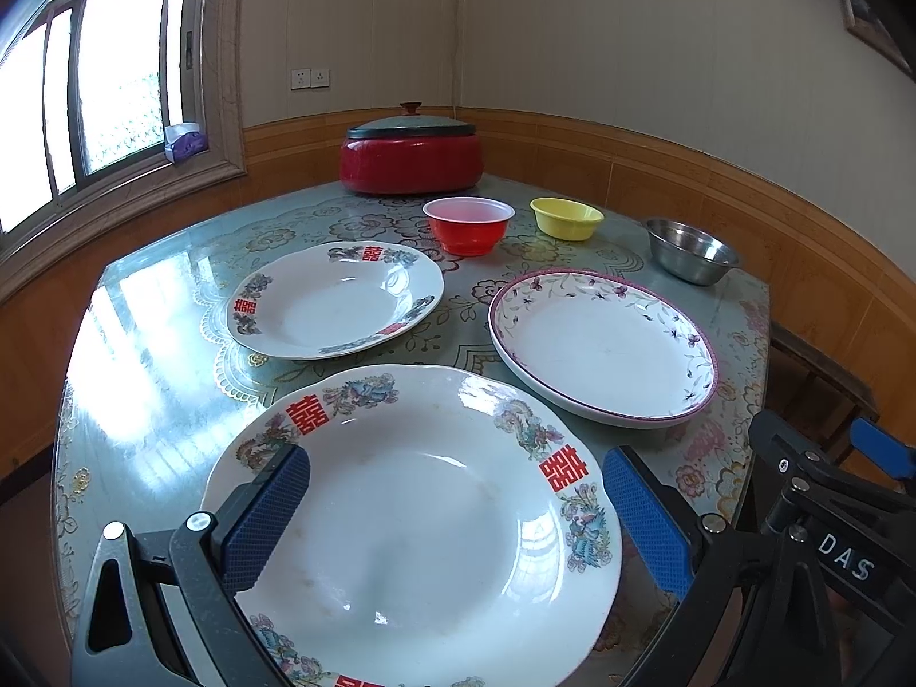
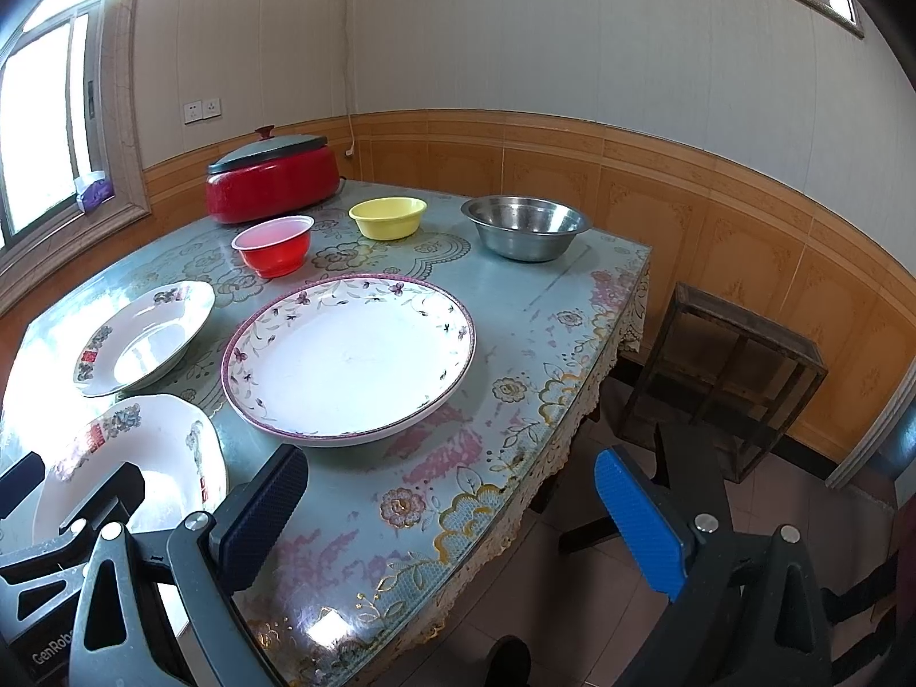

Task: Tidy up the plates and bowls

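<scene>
Three plates lie on the table. A large white plate with red characters (image 1: pixel 418 521) is nearest, under my open left gripper (image 1: pixel 455 521), whose blue pads straddle it. A smaller matching plate (image 1: pixel 338 300) lies behind it at the left. A purple-rimmed floral plate (image 1: pixel 601 343) lies at the right; it also shows in the right wrist view (image 2: pixel 349 358). Behind stand a red plastic bowl (image 1: pixel 468 224), a yellow bowl (image 1: pixel 565 217) and a steel bowl (image 1: pixel 691 249). My right gripper (image 2: pixel 452 521) is open and empty above the table's front right edge.
A red lidded pot (image 1: pixel 409 151) stands at the table's back. The flowered table (image 2: pixel 532 332) ends close on the right, with a dark wooden stool (image 2: pixel 727 372) beyond. A window and walls bound the left and back.
</scene>
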Demonstrator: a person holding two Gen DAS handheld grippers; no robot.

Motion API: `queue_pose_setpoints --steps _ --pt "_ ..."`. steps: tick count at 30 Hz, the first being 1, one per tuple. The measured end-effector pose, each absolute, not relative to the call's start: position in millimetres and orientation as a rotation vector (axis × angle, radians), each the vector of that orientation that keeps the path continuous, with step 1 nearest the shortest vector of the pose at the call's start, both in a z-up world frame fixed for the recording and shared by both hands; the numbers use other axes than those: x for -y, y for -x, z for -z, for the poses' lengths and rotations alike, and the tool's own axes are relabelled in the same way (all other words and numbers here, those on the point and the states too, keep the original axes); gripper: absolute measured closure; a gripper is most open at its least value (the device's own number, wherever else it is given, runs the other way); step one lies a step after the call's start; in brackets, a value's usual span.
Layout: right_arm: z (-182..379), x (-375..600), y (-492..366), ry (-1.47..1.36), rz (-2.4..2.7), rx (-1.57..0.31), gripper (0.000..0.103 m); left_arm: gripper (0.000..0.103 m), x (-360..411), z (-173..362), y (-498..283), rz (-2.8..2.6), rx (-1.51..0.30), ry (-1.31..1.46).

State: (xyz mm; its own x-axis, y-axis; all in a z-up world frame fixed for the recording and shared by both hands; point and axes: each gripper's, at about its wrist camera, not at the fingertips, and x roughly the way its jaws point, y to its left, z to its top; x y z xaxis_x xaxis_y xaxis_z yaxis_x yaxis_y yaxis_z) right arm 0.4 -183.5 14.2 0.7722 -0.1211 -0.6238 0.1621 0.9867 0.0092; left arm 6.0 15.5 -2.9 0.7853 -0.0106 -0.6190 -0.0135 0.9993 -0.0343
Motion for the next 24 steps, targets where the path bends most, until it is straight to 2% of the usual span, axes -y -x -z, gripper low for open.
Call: queue_pose_setpoints --steps 16,24 --pt "-12 186 1 -0.073 0.152 -0.683 0.000 0.000 -11 2 -6 0.016 -0.674 0.039" --pt "-7 196 -3 -0.109 0.140 -0.721 0.000 0.000 -22 1 -7 0.143 -0.675 0.151"
